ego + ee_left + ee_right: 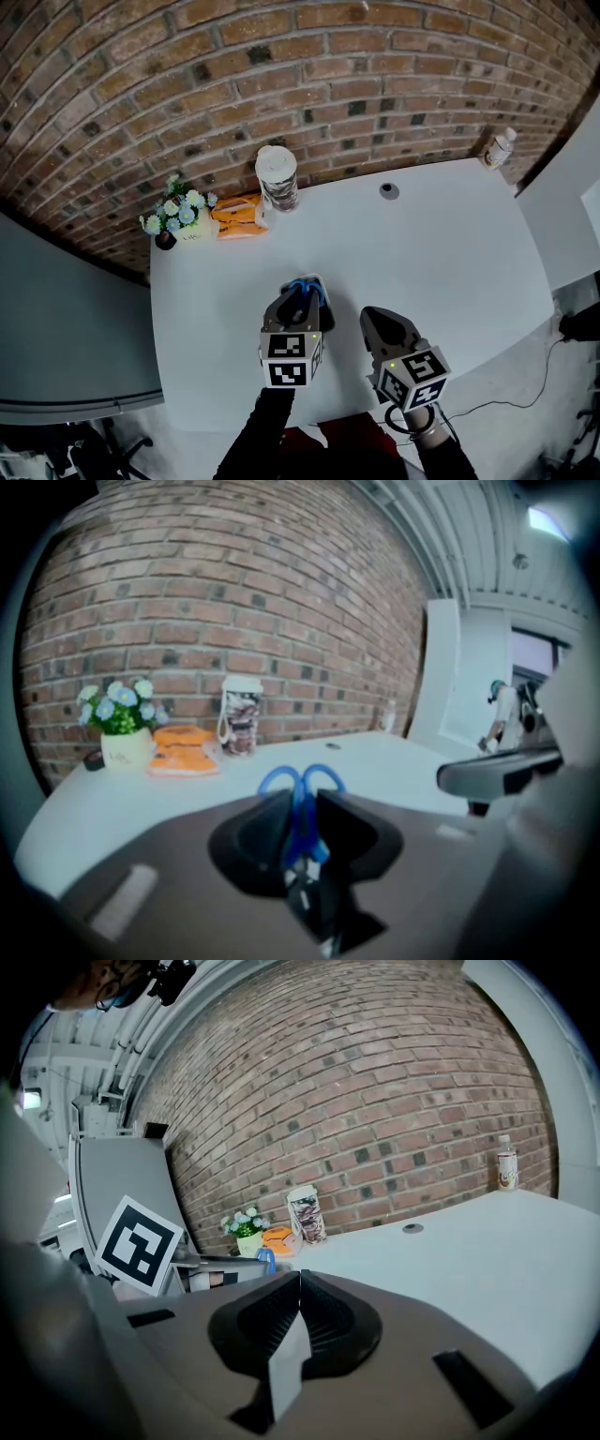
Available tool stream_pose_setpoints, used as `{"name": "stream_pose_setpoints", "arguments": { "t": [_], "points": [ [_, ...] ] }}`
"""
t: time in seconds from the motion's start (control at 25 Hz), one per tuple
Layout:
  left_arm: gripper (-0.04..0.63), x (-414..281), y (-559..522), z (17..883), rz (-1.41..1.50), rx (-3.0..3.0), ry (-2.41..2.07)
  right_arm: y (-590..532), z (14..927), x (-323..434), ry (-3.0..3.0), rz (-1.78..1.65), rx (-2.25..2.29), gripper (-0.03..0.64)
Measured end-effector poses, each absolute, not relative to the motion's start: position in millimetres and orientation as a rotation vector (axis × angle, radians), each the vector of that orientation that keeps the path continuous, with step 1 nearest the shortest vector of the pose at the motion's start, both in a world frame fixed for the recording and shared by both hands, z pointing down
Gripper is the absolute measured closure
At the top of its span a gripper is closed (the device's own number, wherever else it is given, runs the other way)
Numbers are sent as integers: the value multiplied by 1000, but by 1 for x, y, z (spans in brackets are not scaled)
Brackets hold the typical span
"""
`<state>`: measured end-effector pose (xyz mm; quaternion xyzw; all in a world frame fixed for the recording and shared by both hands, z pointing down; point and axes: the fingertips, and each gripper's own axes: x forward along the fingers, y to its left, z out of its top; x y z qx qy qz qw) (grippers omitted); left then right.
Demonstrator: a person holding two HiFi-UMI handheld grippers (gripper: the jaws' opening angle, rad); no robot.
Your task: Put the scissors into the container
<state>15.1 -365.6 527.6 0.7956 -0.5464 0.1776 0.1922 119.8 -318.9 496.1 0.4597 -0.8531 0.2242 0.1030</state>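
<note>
Blue-handled scissors (305, 288) stand between the jaws of my left gripper (302, 298), handle loops pointing forward over the white table (450, 253). In the left gripper view the pads close on the scissors (302, 782) just below the loops, and the blades are hidden in my left gripper (302, 803). The container, a clear cup with a white lid (277, 178), stands at the back of the table by the brick wall, well ahead of the left gripper. My right gripper (380, 323) hovers near the table's front edge, shut and empty (300, 1279).
A small pot of flowers (178, 220) and an orange packet (236, 217) sit left of the cup. A dark round disc (389, 191) lies on the table further right. A small bottle (499, 147) stands at the far right corner.
</note>
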Motion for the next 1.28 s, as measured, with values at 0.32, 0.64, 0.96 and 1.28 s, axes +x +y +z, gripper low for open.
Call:
{"name": "stream_pose_setpoints", "arguments": {
  "t": [0.32, 0.64, 0.96, 1.28],
  "points": [
    [500, 15, -366, 531, 521, 2237, -1525, -319, 495, 117, -2519, 659, 1348, 609],
    [485, 15, -363, 529, 513, 2234, -1519, -316, 495, 117, -2514, 658, 1348, 609],
    [480, 12, -352, 523, 482, 2251, -1514, -311, 492, 113, -2522, 645, 1348, 608],
    [486, 8, -338, 508, 427, 2284, -1485, -302, 481, 101, -2543, 612, 1344, 609]
  ]
}}
